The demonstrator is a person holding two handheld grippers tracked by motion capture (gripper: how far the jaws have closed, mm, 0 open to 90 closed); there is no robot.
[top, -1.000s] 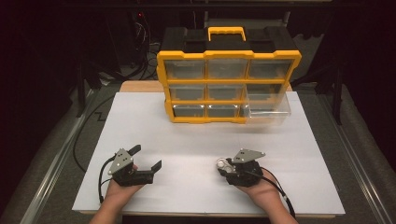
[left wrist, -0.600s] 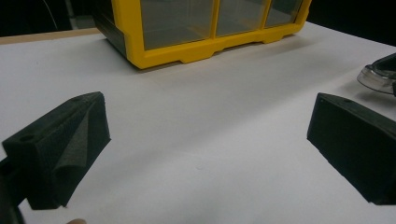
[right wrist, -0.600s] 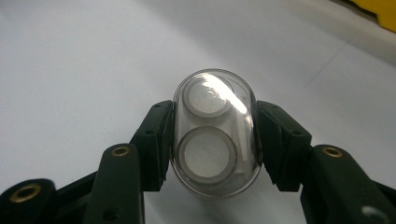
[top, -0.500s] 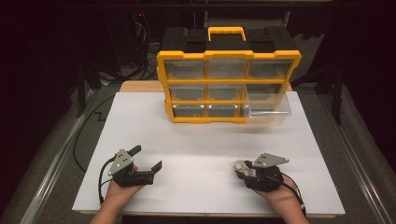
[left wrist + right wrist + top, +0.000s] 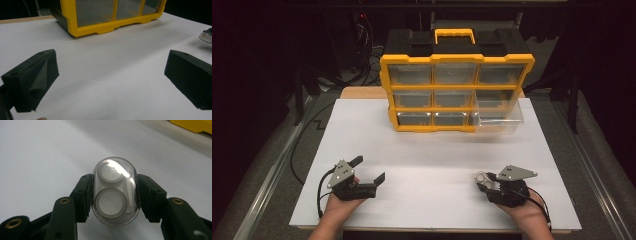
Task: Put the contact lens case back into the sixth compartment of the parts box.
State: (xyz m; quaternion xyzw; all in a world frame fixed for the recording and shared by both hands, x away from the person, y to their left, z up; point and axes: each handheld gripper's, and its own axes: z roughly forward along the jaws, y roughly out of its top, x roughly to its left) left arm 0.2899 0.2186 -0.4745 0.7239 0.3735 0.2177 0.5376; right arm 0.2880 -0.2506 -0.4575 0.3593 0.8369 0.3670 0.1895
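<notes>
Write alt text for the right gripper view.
A clear oval case with two round discs inside is clamped between the right gripper's two black jaws above a white table. A yellow organizer corner shows at top right.

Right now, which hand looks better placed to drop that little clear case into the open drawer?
The right. The right gripper already clamps the clear case, and the pulled-out drawer sits on that side of the organizer. The left gripper is open and holds nothing.
</notes>
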